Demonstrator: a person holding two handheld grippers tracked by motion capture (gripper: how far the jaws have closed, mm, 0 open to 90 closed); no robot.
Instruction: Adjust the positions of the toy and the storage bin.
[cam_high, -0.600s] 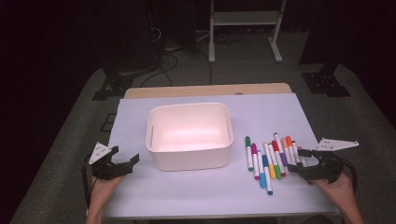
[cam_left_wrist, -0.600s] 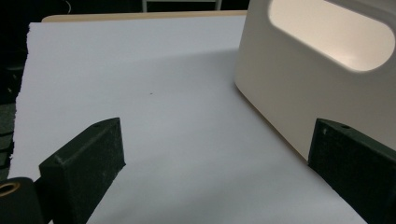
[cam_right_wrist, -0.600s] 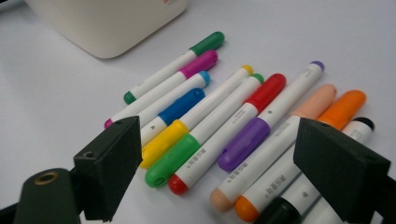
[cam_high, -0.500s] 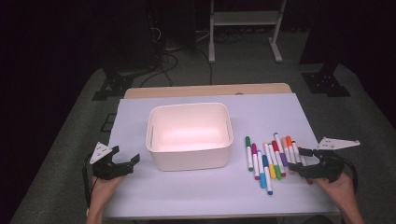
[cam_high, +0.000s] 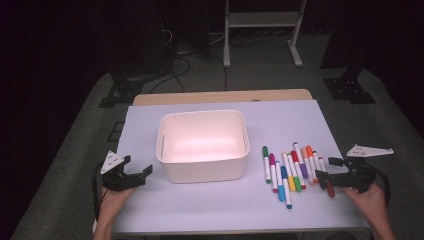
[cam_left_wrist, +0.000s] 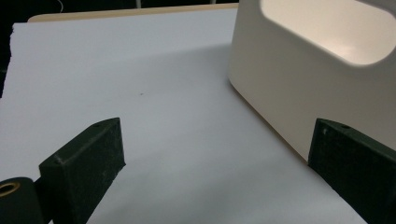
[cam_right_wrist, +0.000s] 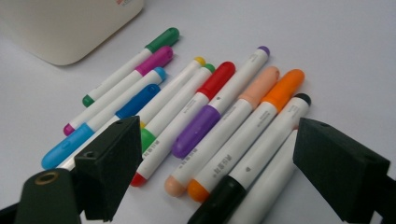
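While both pairs of jaws gape wide on nothing, my right gripper (cam_high: 330, 176) hovers at the row of coloured felt-tip markers (cam_high: 291, 171) near the table's right edge; my left gripper (cam_high: 136, 172) sits beside the white plastic bin (cam_high: 202, 171) mid-table.

White bin (cam_high: 202, 145) blocking the table's (cam_high: 150, 210) middle, markers (cam_high: 292, 170) crowding the right side near the front edge, open surface lying along the left, front and back edges
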